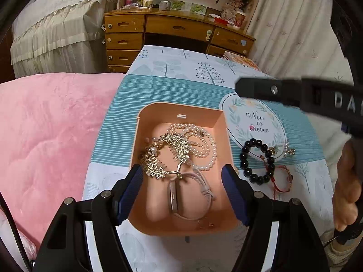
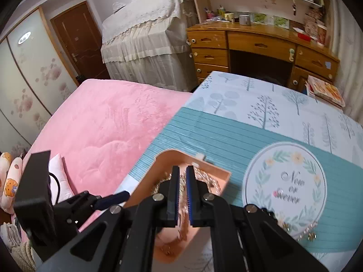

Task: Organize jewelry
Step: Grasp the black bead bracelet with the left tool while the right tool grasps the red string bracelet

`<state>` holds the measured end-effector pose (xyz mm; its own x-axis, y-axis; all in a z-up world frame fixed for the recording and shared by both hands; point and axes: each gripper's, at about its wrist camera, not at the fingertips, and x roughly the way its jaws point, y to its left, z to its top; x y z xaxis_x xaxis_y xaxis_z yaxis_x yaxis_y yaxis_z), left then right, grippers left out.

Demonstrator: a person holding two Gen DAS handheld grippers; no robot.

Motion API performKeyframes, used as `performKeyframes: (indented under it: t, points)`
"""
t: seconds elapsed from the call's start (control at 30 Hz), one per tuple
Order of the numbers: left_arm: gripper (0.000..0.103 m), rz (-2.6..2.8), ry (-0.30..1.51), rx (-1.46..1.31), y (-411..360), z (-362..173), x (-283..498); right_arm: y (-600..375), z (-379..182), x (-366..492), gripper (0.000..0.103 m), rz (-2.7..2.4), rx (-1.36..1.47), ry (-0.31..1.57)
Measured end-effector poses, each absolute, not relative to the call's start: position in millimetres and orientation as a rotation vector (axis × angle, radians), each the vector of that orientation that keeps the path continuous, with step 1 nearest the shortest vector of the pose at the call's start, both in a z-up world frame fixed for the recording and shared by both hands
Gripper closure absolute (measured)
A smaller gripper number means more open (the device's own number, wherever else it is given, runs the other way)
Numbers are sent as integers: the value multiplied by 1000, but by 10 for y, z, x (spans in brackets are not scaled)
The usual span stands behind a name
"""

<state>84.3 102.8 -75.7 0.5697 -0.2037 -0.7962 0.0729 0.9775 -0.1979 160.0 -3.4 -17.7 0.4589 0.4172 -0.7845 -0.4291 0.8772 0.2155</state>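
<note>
A pink open box (image 1: 179,108) stands on the table, holding a pearl necklace (image 1: 204,149), a gold leaf hair comb (image 1: 179,147) and a pink watch (image 1: 174,195). My left gripper (image 1: 181,170) hangs open above it, its blue pads astride the box and pressing nothing. To the right of the box lie a black bead bracelet (image 1: 244,156), a red string bracelet (image 1: 283,181) and gold earrings (image 1: 290,151) by a round lid (image 1: 249,117). My right gripper (image 2: 182,170) is shut and empty over the far end of the box (image 2: 163,165), and the round lid (image 2: 283,176) is to its right.
A pink blanket (image 1: 45,136) borders the table's left edge. A wooden desk (image 1: 177,25) stands behind the table, with books (image 1: 242,59) at the far right corner. A person's hand (image 1: 347,181) grips the right gripper's handle at the right edge.
</note>
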Motion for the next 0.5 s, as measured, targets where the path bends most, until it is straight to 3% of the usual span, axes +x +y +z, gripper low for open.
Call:
performKeyframes:
  t: [0.5]
  points:
    - [33,-199,909,-51,605,-442,655,-1009,-18,1171,97,391,52,926]
